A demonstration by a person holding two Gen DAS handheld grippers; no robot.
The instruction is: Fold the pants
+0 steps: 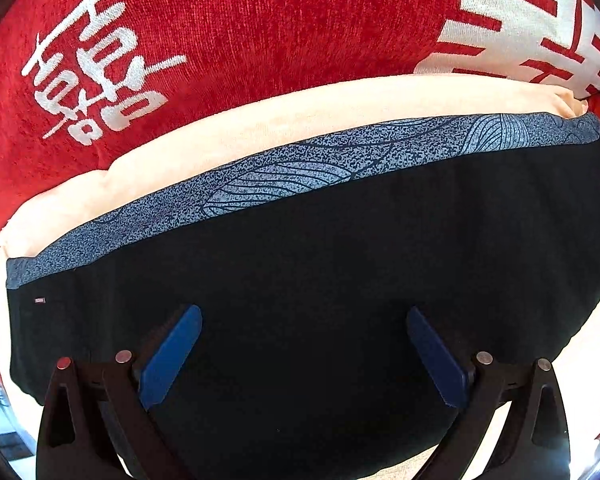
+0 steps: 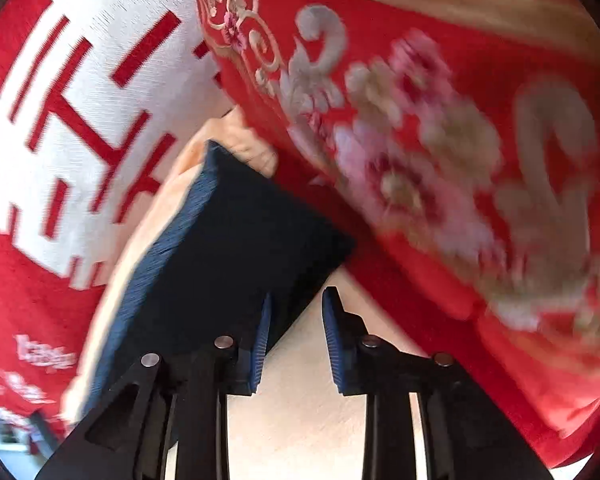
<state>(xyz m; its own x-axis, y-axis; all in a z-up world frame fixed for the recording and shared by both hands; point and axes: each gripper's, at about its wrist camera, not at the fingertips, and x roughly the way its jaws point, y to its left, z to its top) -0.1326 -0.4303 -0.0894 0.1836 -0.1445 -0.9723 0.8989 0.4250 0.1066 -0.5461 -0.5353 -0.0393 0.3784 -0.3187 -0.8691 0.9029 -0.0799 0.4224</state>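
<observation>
Left wrist view: dark pants [image 1: 320,280] lie folded, long axis running left to right.
Left gripper [image 1: 304,356] hovers spread wide, empty; right gripper [image 2: 294,344] is part open, empty, beside the near-right corner.

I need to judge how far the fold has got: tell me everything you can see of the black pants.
The black pants lie flat as a compact dark slab with a speckled blue-grey patterned waistband along the far edge and a tiny tag near the left corner. The fabric looks smooth and matte. They rest on a peach cushion over a red blanket. In the right wrist view, layered edges suggest they are already folded.
</observation>
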